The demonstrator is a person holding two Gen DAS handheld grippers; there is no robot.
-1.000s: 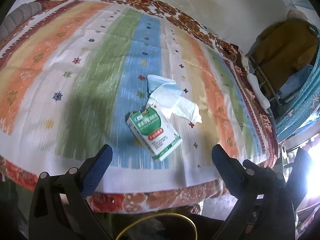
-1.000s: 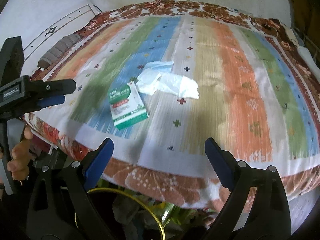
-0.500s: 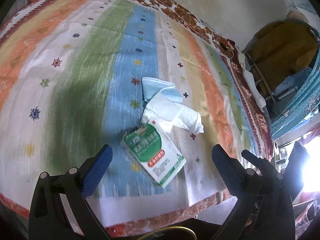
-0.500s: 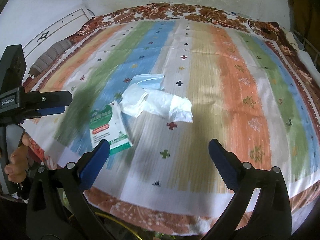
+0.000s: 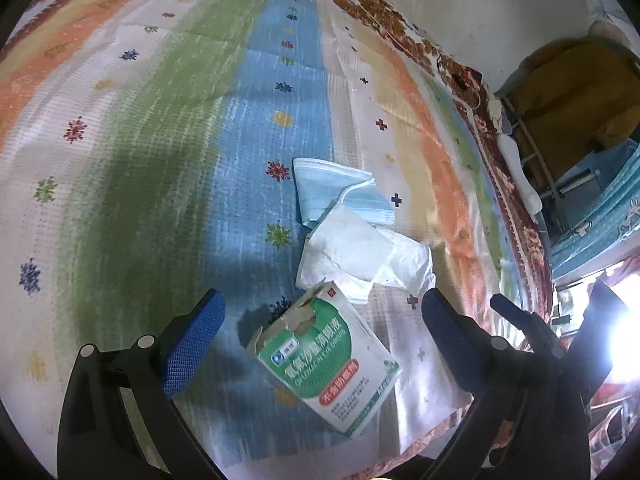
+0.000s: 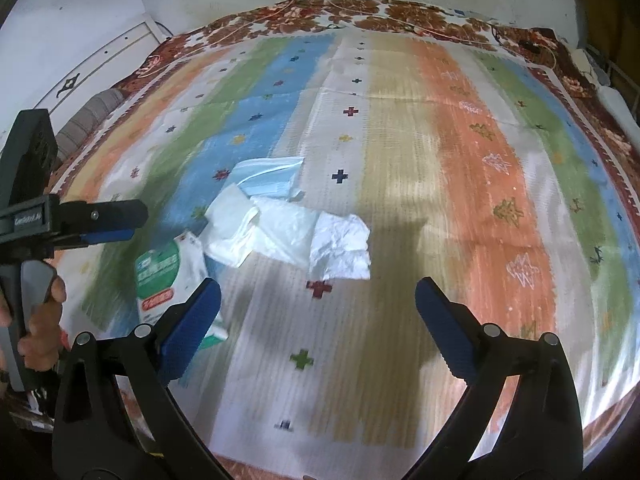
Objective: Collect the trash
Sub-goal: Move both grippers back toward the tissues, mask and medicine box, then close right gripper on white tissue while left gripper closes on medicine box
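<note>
Trash lies in a small cluster on a bed covered by a striped blanket (image 6: pixel 460 168) with bands of orange, green, blue and cream dotted with small cross and flower motifs. Nearest the bed's front edge is a torn-open green-and-white carton (image 5: pixel 332 364), lying flat with its ripped flap toward the other litter. Touching that flap is a crumpled white tissue (image 5: pixel 352 252), and partly under the tissue's far side sits a pale blue face mask (image 5: pixel 340 192), its ear loop lying across it. In the right wrist view the tissue continues into a clear plastic wrapper (image 6: pixel 288 232) and a crinkled white paper scrap (image 6: pixel 340 248). The left hand-held gripper (image 5: pixel 320 328) hovers low over the carton, its blue-padded fingers (image 5: pixel 192 332) spread wide on either side of the carton and touching nothing. The right hand-held gripper (image 6: pixel 316 312) hangs over the cream stripe just in front of the paper scrap, its fingers likewise wide apart and empty. In the right wrist view a person's hand (image 6: pixel 36 320) grips the handle of the left tool at the frame's left edge. A floral brown bedspread (image 6: pixel 360 12) borders the blanket against a pale wall.
</note>
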